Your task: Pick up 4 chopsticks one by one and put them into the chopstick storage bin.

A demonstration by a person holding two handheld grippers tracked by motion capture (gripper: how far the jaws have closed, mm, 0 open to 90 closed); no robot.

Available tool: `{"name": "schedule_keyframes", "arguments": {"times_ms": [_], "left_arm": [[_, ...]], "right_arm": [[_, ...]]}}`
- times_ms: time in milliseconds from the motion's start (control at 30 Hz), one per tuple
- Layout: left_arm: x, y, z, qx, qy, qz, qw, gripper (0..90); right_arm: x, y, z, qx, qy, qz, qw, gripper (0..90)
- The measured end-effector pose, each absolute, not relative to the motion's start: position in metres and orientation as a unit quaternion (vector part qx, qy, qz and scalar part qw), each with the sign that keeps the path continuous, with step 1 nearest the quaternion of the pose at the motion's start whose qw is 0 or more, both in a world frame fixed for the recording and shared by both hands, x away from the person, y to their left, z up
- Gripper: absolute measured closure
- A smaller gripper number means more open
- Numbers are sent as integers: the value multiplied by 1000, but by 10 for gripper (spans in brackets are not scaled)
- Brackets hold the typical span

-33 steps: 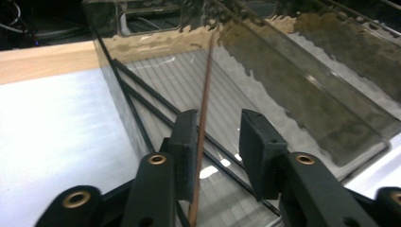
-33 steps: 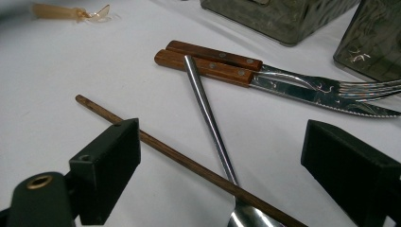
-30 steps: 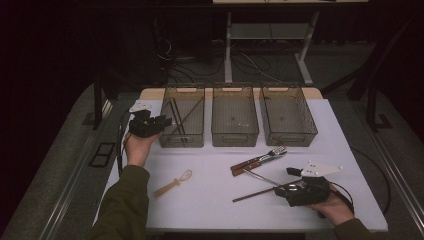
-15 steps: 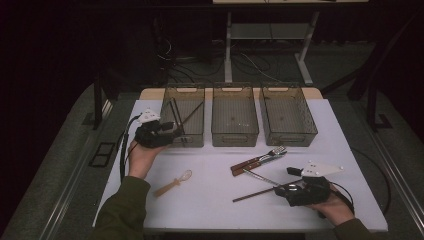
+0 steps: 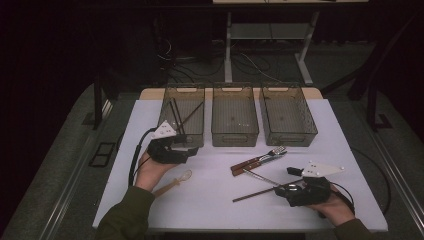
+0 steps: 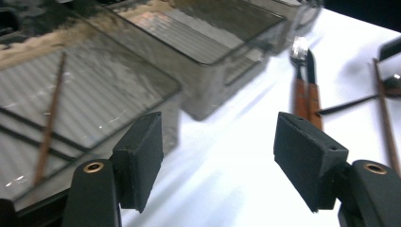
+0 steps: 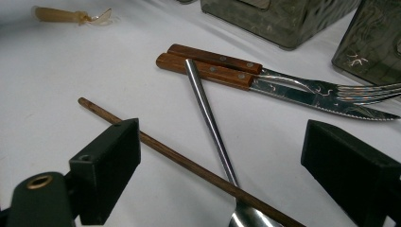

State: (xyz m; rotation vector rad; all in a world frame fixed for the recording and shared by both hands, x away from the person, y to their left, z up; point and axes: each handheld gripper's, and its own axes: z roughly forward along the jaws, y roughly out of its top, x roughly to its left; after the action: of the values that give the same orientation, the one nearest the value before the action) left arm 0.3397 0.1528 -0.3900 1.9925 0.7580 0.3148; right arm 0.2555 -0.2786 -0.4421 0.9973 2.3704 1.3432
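By the left bin (image 5: pixel 182 117), your left gripper (image 5: pixel 192 148) has pulled back with jaws just opened and empty, chopstick (image 5: pixel 189 115) dropped in; right gripper (image 5: pixel 286 181) waits, jaws apart, over the next chopstick (image 5: pixel 255 193).

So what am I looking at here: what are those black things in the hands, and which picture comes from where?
A person holds a hand-held clamp in each hand. The high view looks down on the white table. The left gripper sits by the left bin, which holds chopsticks; its jaws have just been opening, with nothing between them. The right gripper is open at a chopstick and a spoon. Knife and fork lie mid-table. The other two pictures come from cameras on the grippers.
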Motion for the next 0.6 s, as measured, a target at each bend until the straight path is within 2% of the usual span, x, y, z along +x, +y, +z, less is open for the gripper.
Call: {"name": "schedule_keyframes", "arguments": {"times_ms": [600], "left_arm": [[303,100,-407,846,240,70,470,305]], "right_arm": [[256,-278,-442,342,810,460,121,124]]}}
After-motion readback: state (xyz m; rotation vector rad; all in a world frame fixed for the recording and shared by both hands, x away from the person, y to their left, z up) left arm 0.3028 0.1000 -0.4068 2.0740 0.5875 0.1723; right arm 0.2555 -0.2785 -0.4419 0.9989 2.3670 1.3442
